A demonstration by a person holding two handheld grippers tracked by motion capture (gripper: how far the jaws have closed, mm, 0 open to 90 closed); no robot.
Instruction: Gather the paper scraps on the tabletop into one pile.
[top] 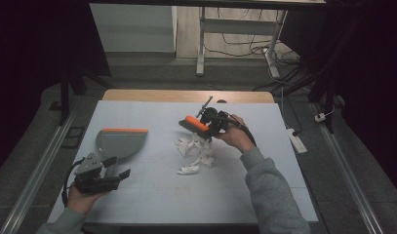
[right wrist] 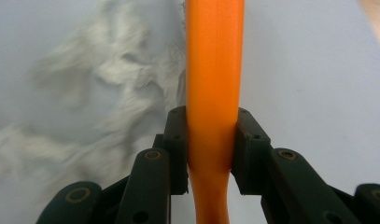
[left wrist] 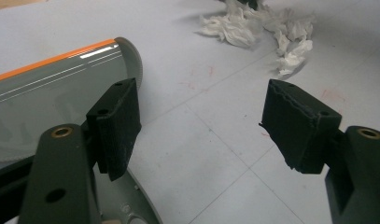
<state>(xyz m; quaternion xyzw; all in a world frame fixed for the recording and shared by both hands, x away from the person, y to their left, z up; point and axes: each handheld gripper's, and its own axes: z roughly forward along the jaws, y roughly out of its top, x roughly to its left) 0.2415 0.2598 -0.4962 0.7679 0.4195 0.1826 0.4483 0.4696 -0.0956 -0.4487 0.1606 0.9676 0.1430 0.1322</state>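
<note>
Orange brush (top: 196,123) clamped by its handle in right hand-held gripper (right wrist: 211,140), held over far edge of paper scraps (top: 196,152) near middle of counter (top: 152,195). Grey dustpan (top: 119,141) flat on counter, well left of scraps. Left hand-held gripper (top: 119,168) just before dustpan, jaws spread apart, gripping nothing.

Orange-handled hand brush with dark bristles (top: 194,124) just right of frame centre, tilted, bristles down beside the scraps, heap of torn white paper scraps (top: 196,153) at centre, grey plastic dustpan with orange lip (top: 119,141) lying flat at left, well apart.
</note>
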